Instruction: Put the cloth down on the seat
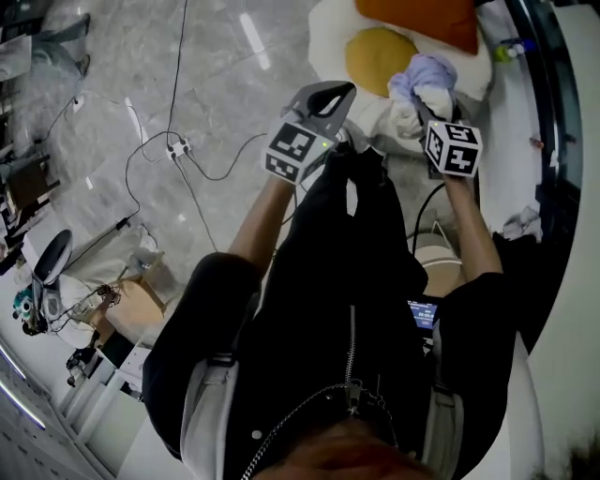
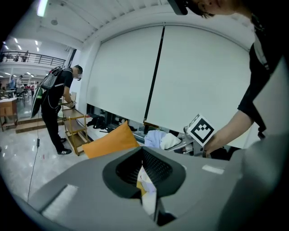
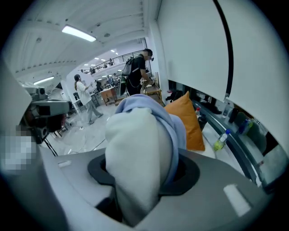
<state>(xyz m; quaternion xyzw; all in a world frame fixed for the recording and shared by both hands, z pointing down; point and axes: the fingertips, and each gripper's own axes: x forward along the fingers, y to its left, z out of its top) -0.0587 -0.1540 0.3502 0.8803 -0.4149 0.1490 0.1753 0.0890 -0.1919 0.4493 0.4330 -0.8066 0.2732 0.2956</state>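
White-and-lavender cloth (image 3: 135, 149) was bunched up inside right claw (image 3: 143, 173), pinched between its jaws. Left claw (image 2: 145, 176) was nearly pressed together on a thin white fold of it. Orange cushion (image 3: 187, 122) lay beyond both claws.

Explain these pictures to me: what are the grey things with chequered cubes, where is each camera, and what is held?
There is no robot arm: a person in a black jacket holds a grey two-jaw gripper in each hand; the marker cubes are part of them. The head view looks down from the person's head. The two gripper views ride on the grippers and look along their jaws. The right gripper is closed on a thick bunch of white and pale blue cloth. The left gripper pinches a thin fold, apparently of the same cloth. Both are raised beside the white seat, which carries an orange cushion and a round yellow cushion. The cloth is not yet down.
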